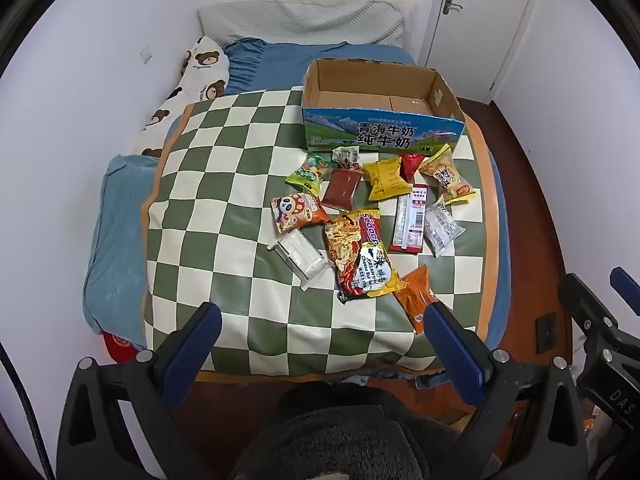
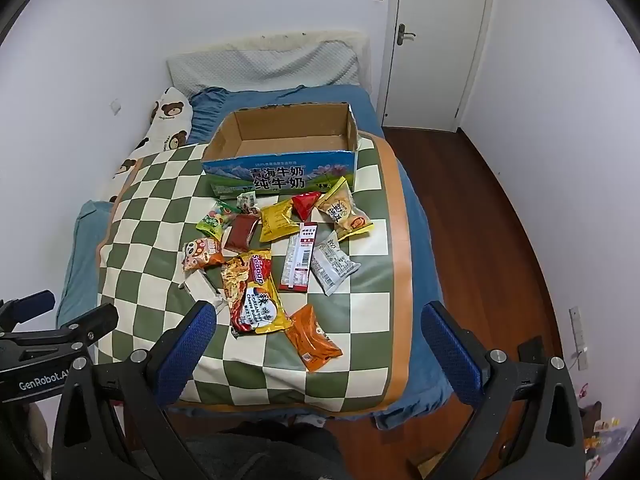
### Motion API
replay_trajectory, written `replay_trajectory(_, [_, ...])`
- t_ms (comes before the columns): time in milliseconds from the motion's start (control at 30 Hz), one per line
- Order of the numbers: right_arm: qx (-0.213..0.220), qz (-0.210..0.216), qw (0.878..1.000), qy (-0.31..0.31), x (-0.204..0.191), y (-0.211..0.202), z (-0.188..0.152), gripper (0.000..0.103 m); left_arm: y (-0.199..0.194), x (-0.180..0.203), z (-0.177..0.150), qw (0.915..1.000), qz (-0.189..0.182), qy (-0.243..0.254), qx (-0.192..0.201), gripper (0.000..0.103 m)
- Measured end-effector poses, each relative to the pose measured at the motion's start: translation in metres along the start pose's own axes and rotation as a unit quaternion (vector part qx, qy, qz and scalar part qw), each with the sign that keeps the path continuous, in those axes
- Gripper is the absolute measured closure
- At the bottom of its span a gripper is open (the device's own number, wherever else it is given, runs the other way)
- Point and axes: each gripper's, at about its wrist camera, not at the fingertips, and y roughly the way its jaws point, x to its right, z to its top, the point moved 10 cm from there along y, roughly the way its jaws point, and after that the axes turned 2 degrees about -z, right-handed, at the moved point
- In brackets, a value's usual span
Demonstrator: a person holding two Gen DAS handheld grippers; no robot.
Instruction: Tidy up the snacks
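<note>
Several snack packets lie scattered on a green-and-white checked mat [image 1: 224, 184] [image 2: 152, 216] on a bed. Among them are a red and yellow noodle pack [image 1: 358, 258] [image 2: 256, 294], an orange packet [image 1: 416, 294] [image 2: 314, 338], a yellow bag [image 1: 386, 178] [image 2: 278, 220], a panda packet [image 1: 298, 212] [image 2: 202, 252] and a clear wrapped pack [image 1: 300, 256]. Behind them stands an empty open cardboard milk box [image 1: 380, 130] [image 2: 280, 176]. My left gripper [image 1: 322, 354] and right gripper [image 2: 320, 354] both hang open above the mat's near edge, holding nothing.
Blue bedding [image 1: 116, 232], a bear-print pillow [image 1: 196, 76] and a grey pillow [image 2: 260, 66] lie around the mat. A white wall runs along the left. A white door [image 2: 436, 40] and dark wooden floor [image 2: 492, 240] are on the right. A dark fleecy garment [image 1: 344, 436] is at the bottom.
</note>
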Motion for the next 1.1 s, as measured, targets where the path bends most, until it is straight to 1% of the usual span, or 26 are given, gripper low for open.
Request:
replay_trajectory(267, [-0.001, -0.001, 1.0, 0.002, 0.001, 0.0, 0.0, 0.0, -0.001, 0.002, -0.003, 1.0, -0.001, 0.003, 0.005, 0.0])
replay_trajectory(300, [0.0, -0.001, 1.0, 0.001, 0.001, 0.0, -0.001, 0.0, 0.001, 0.0, -0.001, 1.0, -0.001, 0.002, -0.003, 0.0])
replay_trajectory(500, [0.001, 0.001, 1.0, 0.002, 0.002, -0.001, -0.004, 0.0, 0.001, -0.001, 0.0, 1.0, 0.001, -0.001, 0.0, 0.0])
replay_trajectory(833, [0.006, 0.0, 1.0, 0.004, 0.005, 0.005, -0.001, 0.0, -0.005, 0.009, 0.005, 1.0, -0.002, 0.002, 0.001, 0.0])
replay_trajectory(900, [0.009, -0.002, 1.0, 0.003, 0.0, -0.007, 0.002, 0.0, -0.006, 0.01, 0.005, 1.0, -0.002, 0.002, 0.001, 0.0])
replay_trajectory(1100, [0.01, -0.001, 1.0, 0.004, -0.001, -0.009, 0.003, 0.0, -0.006, 0.009, 0.005, 1.0, -0.003, 0.002, 0.003, 0.0])
